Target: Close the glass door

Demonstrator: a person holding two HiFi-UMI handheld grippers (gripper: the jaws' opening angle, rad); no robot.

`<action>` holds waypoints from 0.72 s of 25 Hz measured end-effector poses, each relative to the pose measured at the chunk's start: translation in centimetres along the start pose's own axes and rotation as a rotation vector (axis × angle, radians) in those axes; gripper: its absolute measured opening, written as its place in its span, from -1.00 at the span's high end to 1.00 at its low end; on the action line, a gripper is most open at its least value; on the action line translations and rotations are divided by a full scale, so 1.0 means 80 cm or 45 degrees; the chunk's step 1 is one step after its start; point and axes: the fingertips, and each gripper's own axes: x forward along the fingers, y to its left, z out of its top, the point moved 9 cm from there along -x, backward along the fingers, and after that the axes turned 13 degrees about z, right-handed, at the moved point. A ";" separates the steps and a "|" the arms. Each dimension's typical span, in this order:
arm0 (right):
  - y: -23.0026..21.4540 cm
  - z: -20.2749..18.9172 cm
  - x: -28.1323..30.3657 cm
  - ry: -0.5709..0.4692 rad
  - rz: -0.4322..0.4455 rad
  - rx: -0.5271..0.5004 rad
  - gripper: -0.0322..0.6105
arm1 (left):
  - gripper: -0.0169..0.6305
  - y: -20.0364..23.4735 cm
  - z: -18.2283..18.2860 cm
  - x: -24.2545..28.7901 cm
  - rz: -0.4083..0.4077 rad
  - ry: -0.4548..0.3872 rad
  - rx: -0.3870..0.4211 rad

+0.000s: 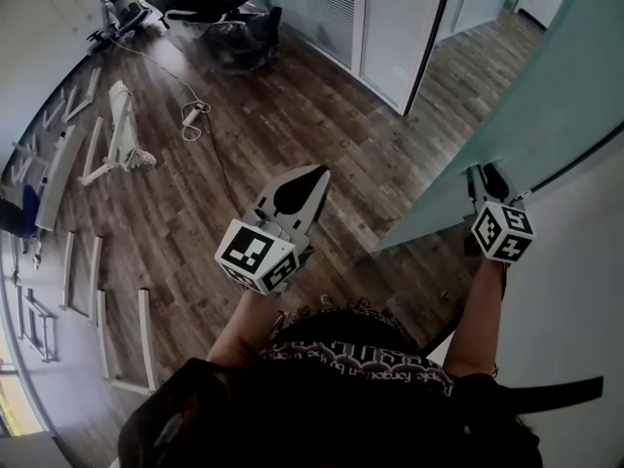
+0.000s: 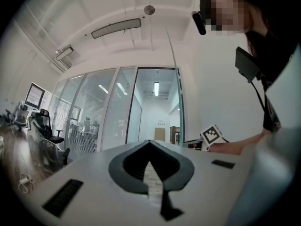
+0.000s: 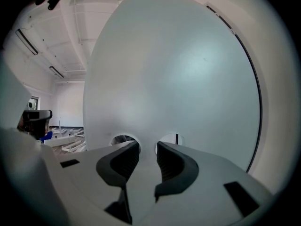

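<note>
Head view has the person standing on the wood floor [image 1: 292, 115] with the glass door [image 1: 546, 76] swung open at their right. Its frosted, greenish pane runs slantwise from near their feet toward the upper right, close by the white wall [image 1: 575, 300]. The right gripper [image 1: 485, 176] is up at the face of that pane. In the right gripper view its jaws stand a narrow gap apart with nothing between them, and the door fills almost everything ahead. Two round patches [image 3: 124, 140] show in the frosting just past the tips; I cannot tell what they are, nor whether the tips are touching the glass yet. The left gripper [image 2: 149, 143] is out in front of the person over the floor, well away from the door, with its jaws pressed together and holding nothing.

To my eye the step in hand is the push that swings the door shut. With nothing to clamp, a flat, steady press on the pane suits better than a squeeze. The person would do well to walk along with the door's arc so the tips do not skid across the smooth glass. I would ease off before the frame so the pane meets it softly, and keep the left gripper out of the closing gap.
</note>
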 end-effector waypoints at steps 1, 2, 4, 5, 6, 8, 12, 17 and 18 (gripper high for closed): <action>-0.002 0.002 0.010 -0.001 0.003 -0.001 0.53 | 0.94 0.004 0.000 0.004 0.005 -0.002 -0.001; -0.004 0.004 0.021 -0.002 0.005 -0.002 0.53 | 0.94 0.009 0.000 0.009 0.010 -0.005 -0.001; -0.008 0.005 0.040 -0.009 0.000 -0.003 0.53 | 0.94 0.016 -0.001 0.018 0.023 -0.007 -0.004; -0.009 0.006 0.049 -0.016 -0.008 -0.002 0.53 | 0.94 0.020 -0.002 0.023 0.030 -0.007 -0.006; -0.010 0.008 0.057 -0.023 -0.017 -0.001 0.53 | 0.94 0.023 -0.003 0.029 0.038 -0.007 -0.008; -0.011 0.014 0.074 -0.027 -0.028 -0.003 0.53 | 0.94 0.033 -0.002 0.042 0.056 -0.004 -0.013; -0.020 0.024 0.114 0.002 -0.025 -0.001 0.53 | 0.94 0.048 -0.003 0.084 0.089 0.009 -0.007; -0.029 0.034 0.150 -0.014 -0.052 0.000 0.53 | 0.94 0.053 -0.002 0.140 0.077 0.010 0.000; -0.031 0.036 0.159 -0.015 -0.050 -0.006 0.54 | 0.94 0.055 -0.002 0.149 0.075 0.014 0.003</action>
